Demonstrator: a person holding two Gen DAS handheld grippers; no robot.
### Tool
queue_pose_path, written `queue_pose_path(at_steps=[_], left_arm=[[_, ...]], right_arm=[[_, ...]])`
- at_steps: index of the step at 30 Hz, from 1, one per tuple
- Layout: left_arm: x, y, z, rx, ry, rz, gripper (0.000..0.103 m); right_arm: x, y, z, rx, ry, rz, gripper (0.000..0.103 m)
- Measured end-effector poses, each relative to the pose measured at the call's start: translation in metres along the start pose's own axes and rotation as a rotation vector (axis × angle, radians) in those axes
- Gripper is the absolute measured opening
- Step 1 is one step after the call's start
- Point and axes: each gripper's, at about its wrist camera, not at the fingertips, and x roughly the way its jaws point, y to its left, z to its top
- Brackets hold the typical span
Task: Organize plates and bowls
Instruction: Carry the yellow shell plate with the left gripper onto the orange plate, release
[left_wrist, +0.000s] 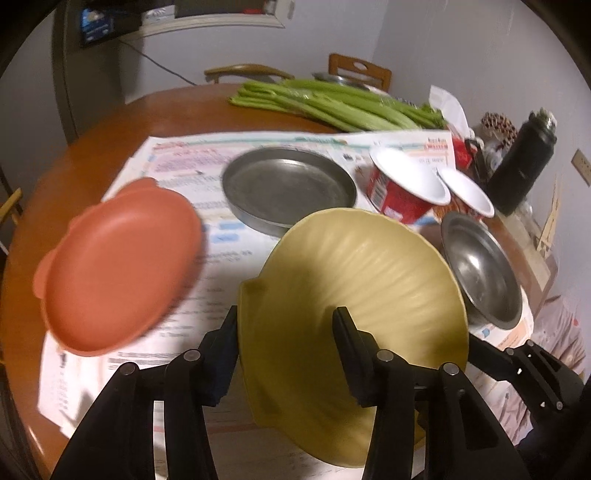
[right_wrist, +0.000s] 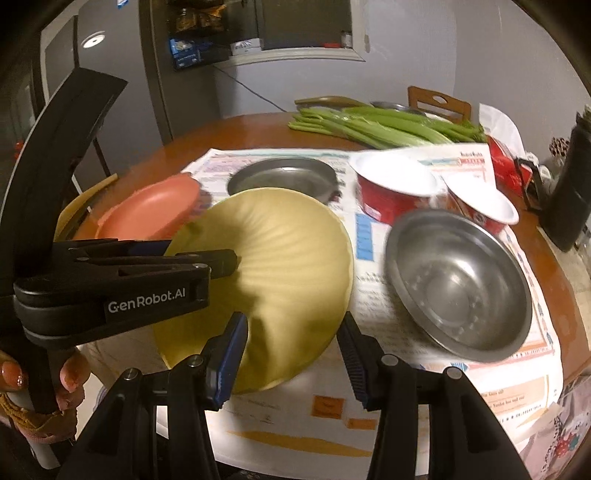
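The round wooden table (left_wrist: 110, 122) carries a spread newspaper (left_wrist: 177, 162). On the paper, your yellow plate (left_wrist: 354, 280) is tilted up off the surface. Left of it lies the orange plate (left_wrist: 118, 266). Far of it sits a flat steel pan (left_wrist: 288, 184); to its right rests a steel bowl (right_wrist: 458, 280), with two red cups (right_wrist: 395, 192) beyond. Celery (left_wrist: 332, 103) lies at the far edge.

Your left gripper (left_wrist: 286, 328) is clamped on the yellow plate's near rim. Your right gripper (right_wrist: 293, 332) straddles that plate's right edge; whether its pads press cannot be determined.
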Motion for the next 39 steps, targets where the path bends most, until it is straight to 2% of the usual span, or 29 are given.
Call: queue_pose_path(at_steps=[20,30,39], left_arm=[[-0.044,0.097,0.026,-0.179,-0.108,0.074,0.050],[-0.030,0.136,0.045,-0.231,-0.112,0.136,0.050],[-0.011,0.158,0.051,-0.249,-0.090,0.166,0.051]], right_arm=[[0.014,0.075,0.063,-0.087,-0.039,0.142,0.051],[0.045,0.104,0.091,-0.091,-0.019,0.179,0.051],[0.060,0.119,0.092,-0.100,0.012,0.202,0.051]])
